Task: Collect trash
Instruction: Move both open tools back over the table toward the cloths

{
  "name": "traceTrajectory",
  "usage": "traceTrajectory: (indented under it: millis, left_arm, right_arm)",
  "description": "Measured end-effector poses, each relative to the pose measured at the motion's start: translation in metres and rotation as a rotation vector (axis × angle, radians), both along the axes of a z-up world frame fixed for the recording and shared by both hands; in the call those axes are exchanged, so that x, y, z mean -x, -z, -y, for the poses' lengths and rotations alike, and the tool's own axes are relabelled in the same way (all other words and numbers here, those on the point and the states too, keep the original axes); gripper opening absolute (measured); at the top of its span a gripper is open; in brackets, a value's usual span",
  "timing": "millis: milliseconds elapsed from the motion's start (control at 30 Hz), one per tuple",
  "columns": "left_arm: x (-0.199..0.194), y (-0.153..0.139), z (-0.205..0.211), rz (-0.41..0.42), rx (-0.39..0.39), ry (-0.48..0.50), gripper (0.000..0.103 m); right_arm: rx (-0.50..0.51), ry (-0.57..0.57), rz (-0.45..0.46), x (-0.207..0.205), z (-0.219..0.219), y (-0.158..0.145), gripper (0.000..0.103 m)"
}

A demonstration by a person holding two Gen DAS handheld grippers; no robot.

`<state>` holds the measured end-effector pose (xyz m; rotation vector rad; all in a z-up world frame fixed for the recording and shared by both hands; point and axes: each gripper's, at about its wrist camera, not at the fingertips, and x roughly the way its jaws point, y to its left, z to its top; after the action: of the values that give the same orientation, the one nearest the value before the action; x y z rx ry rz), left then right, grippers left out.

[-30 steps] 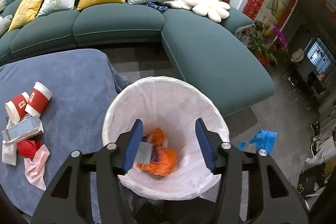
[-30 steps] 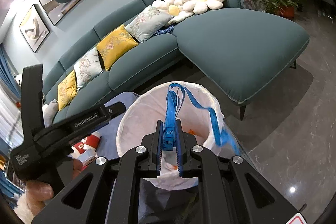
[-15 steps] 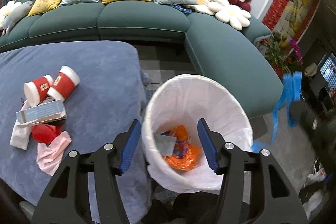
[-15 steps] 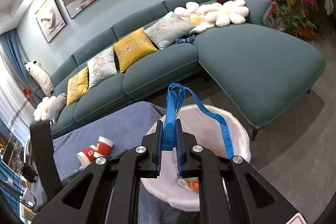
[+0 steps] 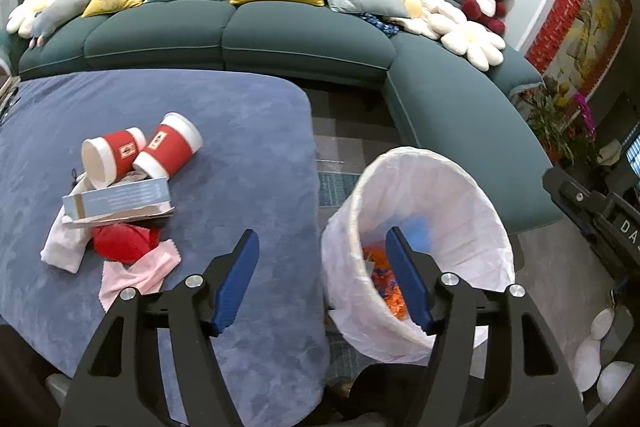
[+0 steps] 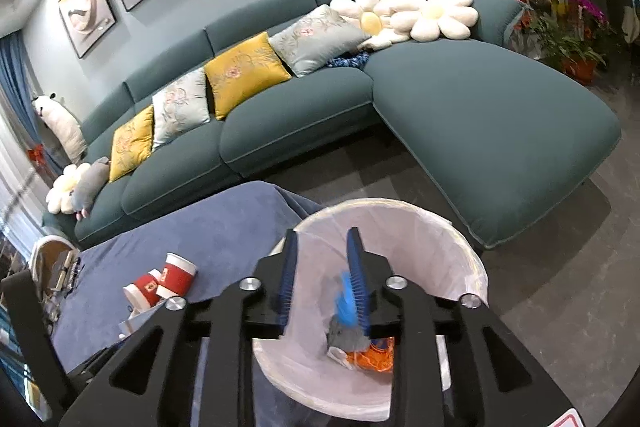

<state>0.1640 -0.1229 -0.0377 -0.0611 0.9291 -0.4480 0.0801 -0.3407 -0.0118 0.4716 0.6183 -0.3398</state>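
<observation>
**The pile lies up and to the left of my left fingers; the bin sits under my right ones**

Furthest left on the blue velvety table cover point(image 5: 208, 131) is what remains to collect. Two red-and-white paper cups point(image 5: 140, 155) lie on their sides, touching each other. Just below them is a flattened pale-blue cardboard box point(image 5: 120, 205), then a crumpled red wrapper point(image 5: 124, 247), with a white cloth point(image 5: 64, 247) at the pile's left edge and a pink cloth point(image 5: 138, 273) nearest me.

My left gripper point(image 5: 320, 279) has nothing between its jaws, and they are opening, already about two-thirds apart. The pile is off my left fingertip, up and to the left, with the pink cloth nearest. The box's long axis runs roughly left to right across my view, so I judge I would have to swing left and roll the wrist to pinch its thin edge. This hand is clearly the nearer one to the pile.

To the right stands the round bin with a white plastic liner point(image 5: 460, 195), orange scraps at its bottom.

My right gripper point(image 6: 320, 267) hangs directly over that bin, its jaws opening from a narrow gap. A blue tape-like strip point(image 6: 346, 301) shows blurred beside the right pad, within the bin's mouth. I cannot tell whether it touches the pad, but nothing is clamped.
</observation>
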Motion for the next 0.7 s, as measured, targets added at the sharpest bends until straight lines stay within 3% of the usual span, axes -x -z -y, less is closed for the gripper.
traceTrajectory:
  millis: [300, 700]
  left_arm:
    - [0.005, 0.005, -0.025, -0.017, 0.012, -0.035, 0.064]
    - [0.012, 0.005, -0.081, -0.004, 0.012, -0.107, 0.068]
  right_arm:
    - [0.003, -0.001, -0.006, 0.009, -0.017, -0.006, 0.032]
    - [0.022, -0.098, -0.043, 0.011, -0.084, 0.0, 0.038]
